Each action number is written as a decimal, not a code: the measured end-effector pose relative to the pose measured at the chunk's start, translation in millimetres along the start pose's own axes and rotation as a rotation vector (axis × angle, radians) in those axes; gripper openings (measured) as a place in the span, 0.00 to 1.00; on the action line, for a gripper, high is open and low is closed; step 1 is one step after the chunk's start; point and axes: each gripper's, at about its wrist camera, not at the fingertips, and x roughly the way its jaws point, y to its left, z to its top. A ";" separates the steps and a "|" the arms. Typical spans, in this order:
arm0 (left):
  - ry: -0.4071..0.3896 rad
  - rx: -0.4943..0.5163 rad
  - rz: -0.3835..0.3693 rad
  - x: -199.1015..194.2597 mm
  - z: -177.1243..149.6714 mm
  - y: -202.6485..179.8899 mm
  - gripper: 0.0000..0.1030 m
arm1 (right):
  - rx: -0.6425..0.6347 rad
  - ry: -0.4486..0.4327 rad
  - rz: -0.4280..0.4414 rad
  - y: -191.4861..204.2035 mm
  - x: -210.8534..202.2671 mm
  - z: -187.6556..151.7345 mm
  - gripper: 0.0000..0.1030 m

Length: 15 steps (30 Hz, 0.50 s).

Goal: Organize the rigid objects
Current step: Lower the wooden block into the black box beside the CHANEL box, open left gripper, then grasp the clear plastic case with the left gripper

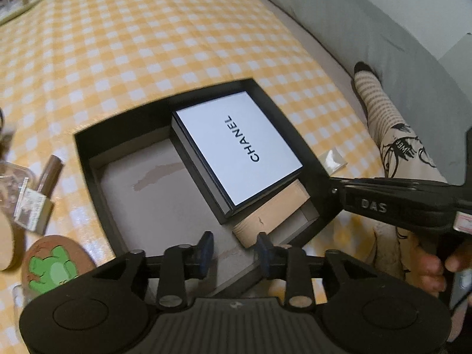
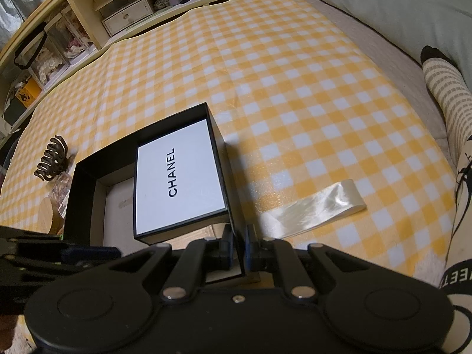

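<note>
An open black box (image 1: 85, 159) with a pale floor lies on the yellow checked cloth. Inside it a white Chanel box (image 1: 236, 144) leans on a tan cardboard box (image 1: 271, 215). My left gripper (image 1: 235, 250) hangs open over the black box's near edge, beside the tan box, with nothing between its fingers. My right gripper (image 2: 238, 247) is shut on the black box's right wall (image 2: 233, 206), next to the Chanel box (image 2: 177, 177). In the left wrist view the right gripper (image 1: 334, 190) comes in from the right at the box's corner.
A brown hair claw (image 2: 51, 159) lies left of the box, and a pale ribbon (image 2: 315, 206) to its right. A frog coaster (image 1: 54, 265), a small carton (image 1: 32, 209) and a brown tube (image 1: 51, 174) lie left. A person's leg in a striped sock (image 2: 445, 88) rests at the right edge.
</note>
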 end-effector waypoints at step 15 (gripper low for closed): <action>-0.226 -0.003 0.173 -83.6 -23.2 -10.6 0.92 | -0.001 0.000 0.000 0.3 0.3 0.0 0.08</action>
